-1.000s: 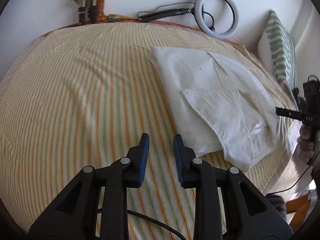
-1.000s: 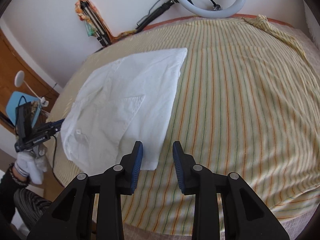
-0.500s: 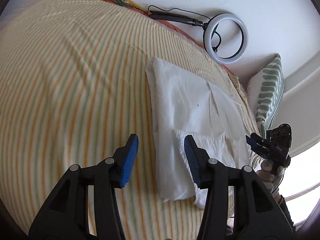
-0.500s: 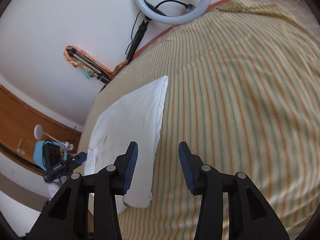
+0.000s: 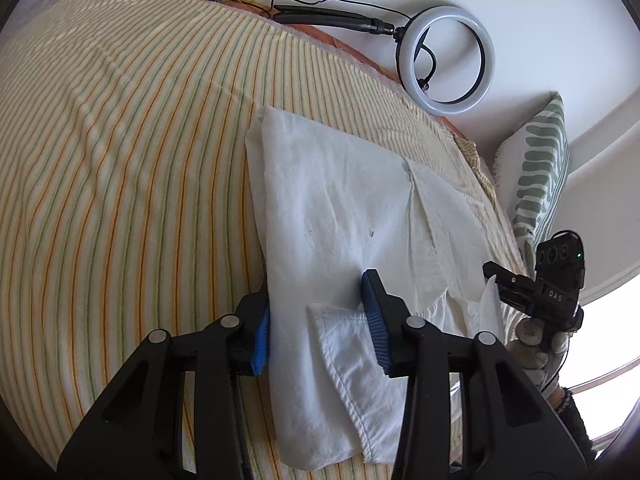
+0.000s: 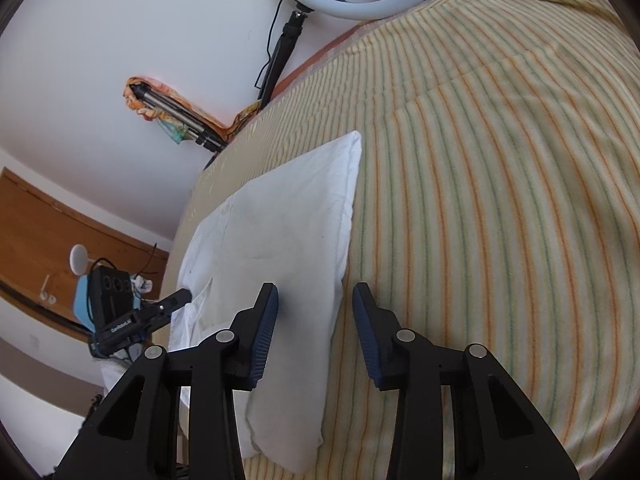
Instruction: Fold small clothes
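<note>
A white garment (image 5: 340, 216) lies partly folded on a yellow striped bed sheet (image 5: 120, 160). My left gripper (image 5: 318, 320) is open, its fingers astride the garment's left edge near a hemmed flap (image 5: 348, 364). In the right wrist view the same garment (image 6: 280, 240) lies on the sheet (image 6: 500, 200). My right gripper (image 6: 314, 332) is open, its fingers astride the garment's right edge. Each gripper shows in the other's view, at the garment's far side: the right one (image 5: 532, 280), the left one (image 6: 132, 312).
A ring light (image 5: 446, 60) on a black stand leans at the wall behind the bed. A green patterned pillow (image 5: 540, 172) stands at the right. A tripod wrapped in coloured cloth (image 6: 172, 112) lies by the wall. A wooden door (image 6: 48, 240) is at left.
Both grippers have opened wider and come down onto the garment's opposite side edges. One second ago they hovered short of it, with narrower gaps.
</note>
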Tool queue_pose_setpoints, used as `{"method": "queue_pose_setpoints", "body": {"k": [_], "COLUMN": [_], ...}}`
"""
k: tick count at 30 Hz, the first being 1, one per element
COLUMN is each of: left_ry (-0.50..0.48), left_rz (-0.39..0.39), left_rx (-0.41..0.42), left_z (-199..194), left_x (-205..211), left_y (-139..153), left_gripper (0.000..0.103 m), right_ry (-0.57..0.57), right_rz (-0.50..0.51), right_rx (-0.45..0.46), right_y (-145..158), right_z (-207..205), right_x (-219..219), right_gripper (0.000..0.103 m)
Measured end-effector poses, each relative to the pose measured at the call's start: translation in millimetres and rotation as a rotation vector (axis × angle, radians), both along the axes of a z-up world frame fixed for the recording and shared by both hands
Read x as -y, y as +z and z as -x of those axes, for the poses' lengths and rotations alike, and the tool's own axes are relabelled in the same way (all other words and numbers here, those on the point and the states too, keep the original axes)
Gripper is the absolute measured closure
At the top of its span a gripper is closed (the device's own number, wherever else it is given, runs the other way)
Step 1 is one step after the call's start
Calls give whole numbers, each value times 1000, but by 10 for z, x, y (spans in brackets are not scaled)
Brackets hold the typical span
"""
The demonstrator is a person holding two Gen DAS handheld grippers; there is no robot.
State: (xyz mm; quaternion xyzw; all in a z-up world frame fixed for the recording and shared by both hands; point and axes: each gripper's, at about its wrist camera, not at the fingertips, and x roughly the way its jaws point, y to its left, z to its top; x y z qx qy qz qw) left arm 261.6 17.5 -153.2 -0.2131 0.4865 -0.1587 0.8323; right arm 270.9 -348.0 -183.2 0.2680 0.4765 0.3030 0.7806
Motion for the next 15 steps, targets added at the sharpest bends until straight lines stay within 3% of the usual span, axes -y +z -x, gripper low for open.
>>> {"method": "queue_pose_setpoints", "body": {"k": [6, 8, 15], "left_ry": [-22, -32, -48], "left_rz": [-97, -137, -172], "left_rx": [55, 84, 166], "left_z": [80, 121, 236], "left_x": [136, 193, 307], "left_y": [114, 180, 422], "left_gripper": [86, 88, 91], "right_ry": [8, 6, 28], "right_rz": [87, 129, 304], "right_rx": [39, 66, 221], "right_y": [95, 169, 502], "right_z": [10, 38, 194], "right_x": [-175, -213, -456], "right_gripper": [85, 92, 95]}}
